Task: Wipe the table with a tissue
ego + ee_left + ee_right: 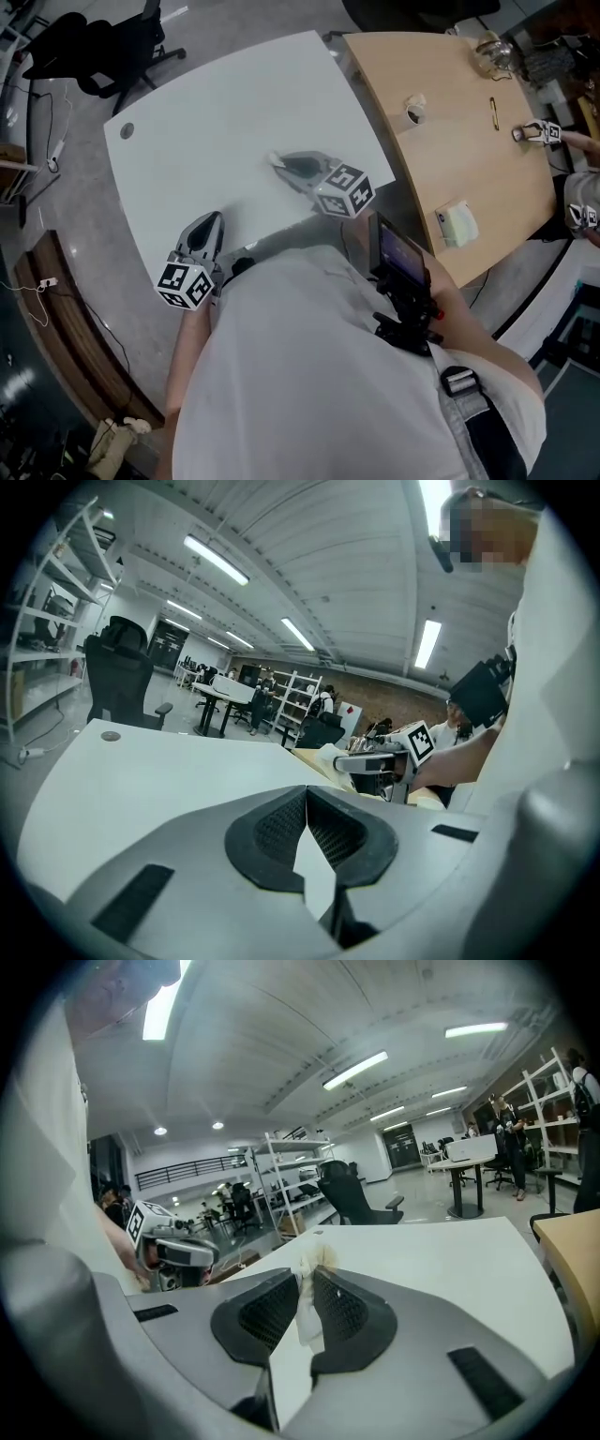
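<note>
A white table (216, 131) fills the middle of the head view. My right gripper (281, 162) hovers over its near right part, shut on a small crumpled white tissue (274, 157). In the right gripper view the tissue (307, 1309) is pinched between the black pads (345, 1309) and pokes out past the tips. My left gripper (210, 219) sits at the table's near left edge; in its own view its jaws (305, 799) are closed tip to tip with nothing between them. From the left gripper view I see the right gripper (380, 759) with the tissue (331, 756) at its tip.
A wooden table (469, 141) adjoins on the right, carrying a tissue pack (457, 223), a cup (414, 110), a pen (493, 112) and another person's gripper (541, 133). A black office chair (112, 47) stands beyond the far left corner. A round grommet (127, 131) marks the white table.
</note>
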Demonstrator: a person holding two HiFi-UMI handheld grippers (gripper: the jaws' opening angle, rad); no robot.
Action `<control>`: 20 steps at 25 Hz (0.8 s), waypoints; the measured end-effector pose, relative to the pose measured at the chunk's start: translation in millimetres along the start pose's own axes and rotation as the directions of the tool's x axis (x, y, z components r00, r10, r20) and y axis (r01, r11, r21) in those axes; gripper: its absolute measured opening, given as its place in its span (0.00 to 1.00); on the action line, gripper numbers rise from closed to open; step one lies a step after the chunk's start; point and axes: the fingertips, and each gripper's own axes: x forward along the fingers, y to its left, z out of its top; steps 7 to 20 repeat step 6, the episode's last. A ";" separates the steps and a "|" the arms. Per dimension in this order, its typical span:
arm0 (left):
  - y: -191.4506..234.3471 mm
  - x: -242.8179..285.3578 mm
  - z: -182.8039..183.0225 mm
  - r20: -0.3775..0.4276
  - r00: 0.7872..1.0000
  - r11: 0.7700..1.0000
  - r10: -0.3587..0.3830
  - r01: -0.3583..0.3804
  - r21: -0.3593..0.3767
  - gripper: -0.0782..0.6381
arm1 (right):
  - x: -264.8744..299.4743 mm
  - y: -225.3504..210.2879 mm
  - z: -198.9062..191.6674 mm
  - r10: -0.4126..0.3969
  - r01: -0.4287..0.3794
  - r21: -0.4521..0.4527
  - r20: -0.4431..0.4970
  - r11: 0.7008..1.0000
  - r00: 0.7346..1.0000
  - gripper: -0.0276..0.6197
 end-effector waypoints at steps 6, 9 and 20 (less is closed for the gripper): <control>-10.9 -2.0 -6.3 0.005 0.999 0.999 0.038 -0.038 -0.008 0.12 | -16.3 2.3 -4.2 0.019 -0.019 0.004 0.017 1.000 1.000 0.13; -10.9 -2.0 -6.3 0.005 0.999 0.999 0.038 -0.038 -0.008 0.12 | -16.3 2.3 -4.2 0.019 -0.019 0.004 0.017 1.000 1.000 0.13; -10.9 -2.0 -6.3 0.005 0.999 0.999 0.038 -0.038 -0.008 0.12 | -16.3 2.3 -4.2 0.019 -0.019 0.004 0.017 1.000 1.000 0.13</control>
